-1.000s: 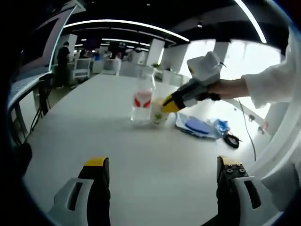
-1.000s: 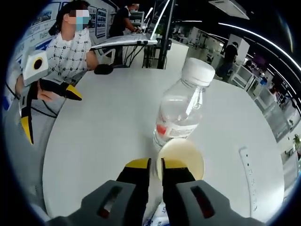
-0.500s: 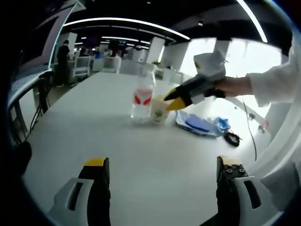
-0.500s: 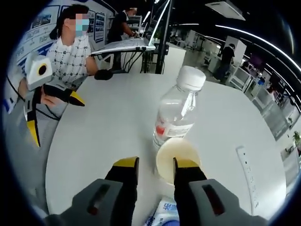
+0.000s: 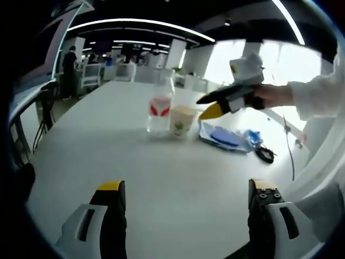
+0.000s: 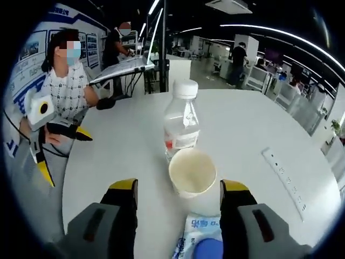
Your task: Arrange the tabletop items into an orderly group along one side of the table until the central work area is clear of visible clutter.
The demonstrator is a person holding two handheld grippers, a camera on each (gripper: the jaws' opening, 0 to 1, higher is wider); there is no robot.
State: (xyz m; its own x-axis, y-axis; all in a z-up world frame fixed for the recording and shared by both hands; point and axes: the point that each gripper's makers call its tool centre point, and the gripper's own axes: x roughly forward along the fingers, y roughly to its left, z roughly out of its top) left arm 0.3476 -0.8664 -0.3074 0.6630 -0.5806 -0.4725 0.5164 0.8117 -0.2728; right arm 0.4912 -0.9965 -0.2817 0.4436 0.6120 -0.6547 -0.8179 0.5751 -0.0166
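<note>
A clear plastic bottle (image 6: pixel 181 127) with a white cap and red label stands upright on the white round table (image 6: pixel 124 156). A cream paper cup (image 6: pixel 192 175) stands right next to it, empty. My right gripper (image 6: pixel 178 187) is open, its jaws wide apart on either side of the cup and just short of it. In the left gripper view the bottle (image 5: pixel 160 108) and cup (image 5: pixel 181 120) stand mid-table, with the right gripper (image 5: pixel 206 107) hovering open just right of the cup. My left gripper (image 5: pixel 186 186) is open over bare table, far from them.
A blue-and-white wipes packet (image 6: pixel 202 243) lies just below the cup, also seen as the packet (image 5: pixel 223 137). A black coiled cable (image 5: pixel 264 155) lies beyond it. A white power strip (image 6: pixel 285 183) sits at the right. A seated person (image 6: pixel 64 81) holds the left gripper (image 6: pixel 66 156).
My right gripper's jaws went from nearly shut at the cup's rim to wide open, and the gripper drew back and up. Cup and bottle stayed put. The left gripper barely moved.
</note>
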